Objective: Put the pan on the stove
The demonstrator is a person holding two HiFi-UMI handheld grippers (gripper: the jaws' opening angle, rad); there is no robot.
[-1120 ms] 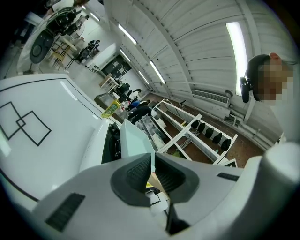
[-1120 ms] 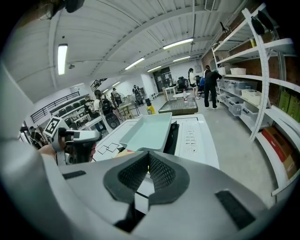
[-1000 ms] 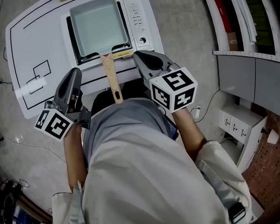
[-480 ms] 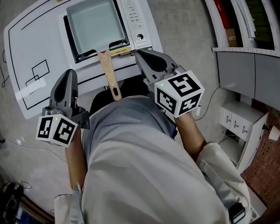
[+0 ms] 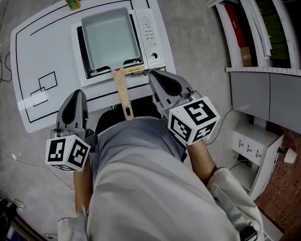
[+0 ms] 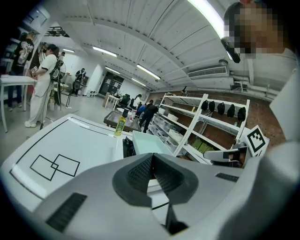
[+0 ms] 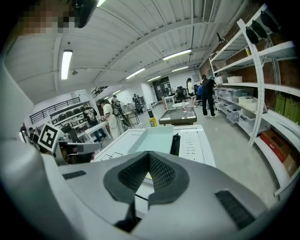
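A rectangular pale teal pan (image 5: 110,36) with a wooden handle (image 5: 122,93) sits on the stove (image 5: 148,27), its handle pointing back over the table edge toward me. My left gripper (image 5: 78,96) is held near my body, left of the handle, shut and empty. My right gripper (image 5: 156,77) is just right of the handle, also shut with nothing in it. In the left gripper view the pads (image 6: 140,171) meet, and the pan (image 6: 145,143) lies beyond them. In the right gripper view the pads (image 7: 157,173) are closed, with the pan (image 7: 154,138) ahead.
The stove stands on a white table (image 5: 41,47) marked with black lines and squares. A yellow bottle (image 5: 73,1) stands at the far edge. White shelving (image 5: 256,21) runs along the right. Several people stand in the background (image 6: 40,84).
Both grippers have drawn back a little from the table toward my body. The pan stays where it was on the stove.
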